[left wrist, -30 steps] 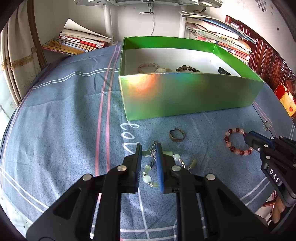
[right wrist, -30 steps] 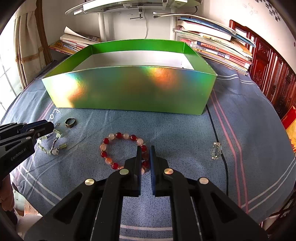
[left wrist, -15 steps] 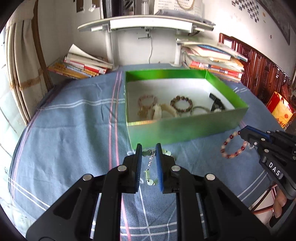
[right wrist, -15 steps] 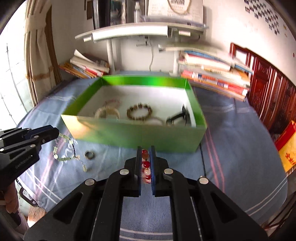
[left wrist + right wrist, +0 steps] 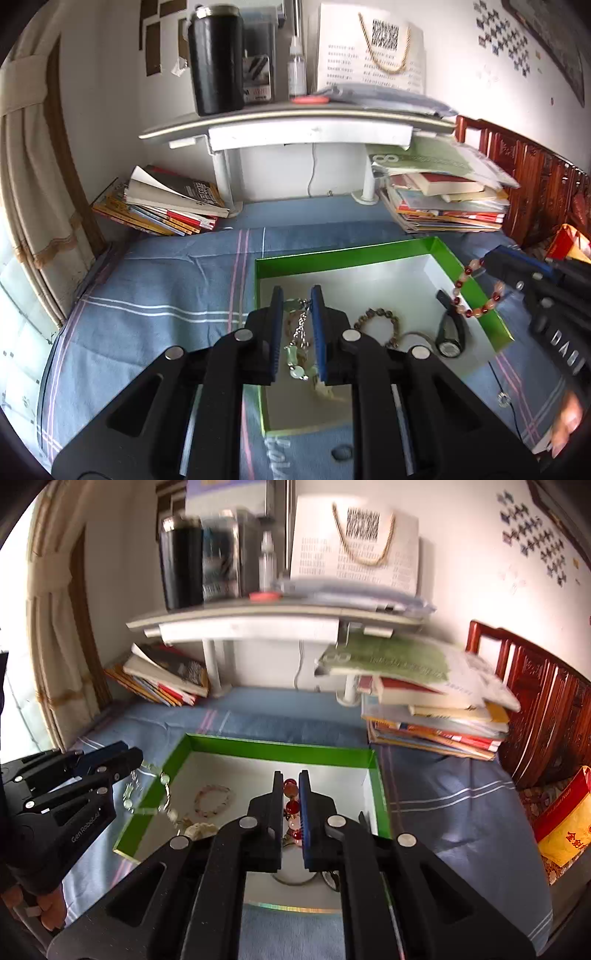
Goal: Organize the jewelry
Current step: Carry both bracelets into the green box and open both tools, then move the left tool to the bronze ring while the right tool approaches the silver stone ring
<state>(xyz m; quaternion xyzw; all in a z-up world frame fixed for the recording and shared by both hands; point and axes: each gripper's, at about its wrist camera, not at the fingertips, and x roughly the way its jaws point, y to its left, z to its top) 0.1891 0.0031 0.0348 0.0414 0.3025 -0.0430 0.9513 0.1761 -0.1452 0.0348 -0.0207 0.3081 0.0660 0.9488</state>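
Note:
My left gripper (image 5: 297, 295) is shut on a pale green bead-and-chain bracelet (image 5: 300, 354) that dangles over the left part of the green box (image 5: 347, 254). My right gripper (image 5: 291, 781) is shut on a red and pink bead bracelet (image 5: 291, 806) and holds it above the box (image 5: 280, 747); it also hangs from that gripper in the left wrist view (image 5: 476, 291). Inside the box lie a brown bead bracelet (image 5: 376, 323), a black watch (image 5: 448, 332) and a pink bead bracelet (image 5: 214, 801).
Book stacks stand at the back left (image 5: 166, 206) and back right (image 5: 443, 199) of the blue cloth-covered table (image 5: 155, 295). A shelf (image 5: 295, 125) with a black flask overhangs the back. A small ring (image 5: 503, 398) and a thin cord lie right of the box.
Both grippers have lifted their bracelets off the cloth and risen, moving forward over the open box. The view now looks down into the box from above.

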